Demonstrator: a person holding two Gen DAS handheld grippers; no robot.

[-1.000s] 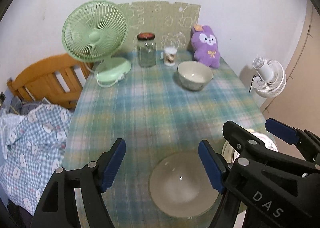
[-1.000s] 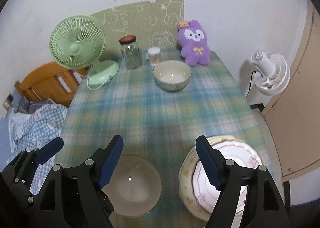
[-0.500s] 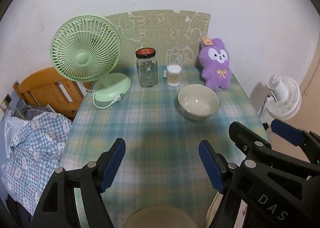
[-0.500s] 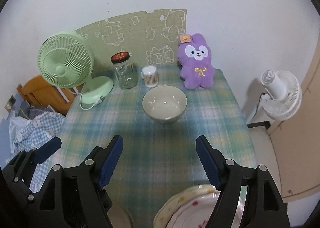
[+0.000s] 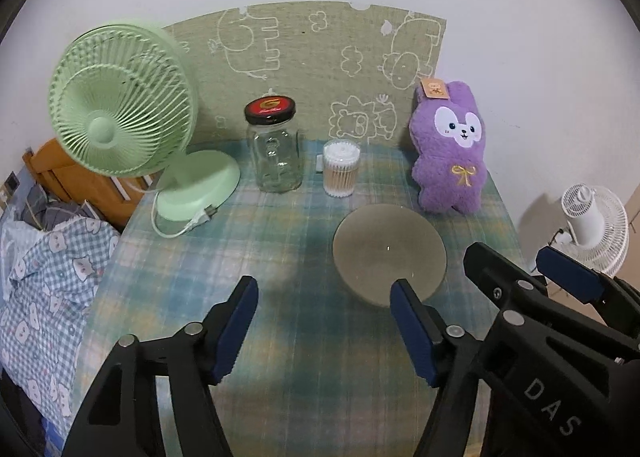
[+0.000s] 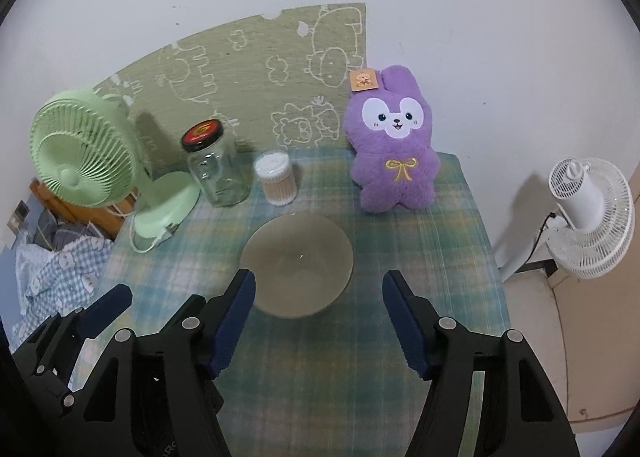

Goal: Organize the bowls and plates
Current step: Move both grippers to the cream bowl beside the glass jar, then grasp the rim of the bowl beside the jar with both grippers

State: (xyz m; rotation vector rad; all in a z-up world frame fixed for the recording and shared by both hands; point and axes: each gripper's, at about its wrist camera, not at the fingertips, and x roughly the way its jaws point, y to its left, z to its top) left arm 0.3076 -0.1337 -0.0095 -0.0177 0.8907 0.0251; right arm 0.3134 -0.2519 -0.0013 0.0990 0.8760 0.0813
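A beige bowl (image 5: pixel 389 253) stands upright on the plaid tablecloth (image 5: pixel 248 257) in front of the purple plush; it also shows in the right wrist view (image 6: pixel 298 263). My left gripper (image 5: pixel 324 321) is open and empty, its right finger just in front of the bowl. My right gripper (image 6: pixel 318 321) is open and empty, just short of the bowl's near rim; it also shows at the right of the left wrist view (image 5: pixel 532 277). The near bowl and the plates are out of view.
At the back of the table stand a green desk fan (image 5: pixel 120 113), a glass jar with a red-black lid (image 5: pixel 274 149), a cotton swab tub (image 5: pixel 340 169) and a purple plush rabbit (image 5: pixel 450 153). A white fan (image 6: pixel 588 213) stands right of the table. A wooden chair with checked cloth (image 5: pixel 44 269) is at the left.
Both grippers have moved forward toward the far end of the table. The near bowl and the plates have dropped out of view; the far bowl is now close in front.
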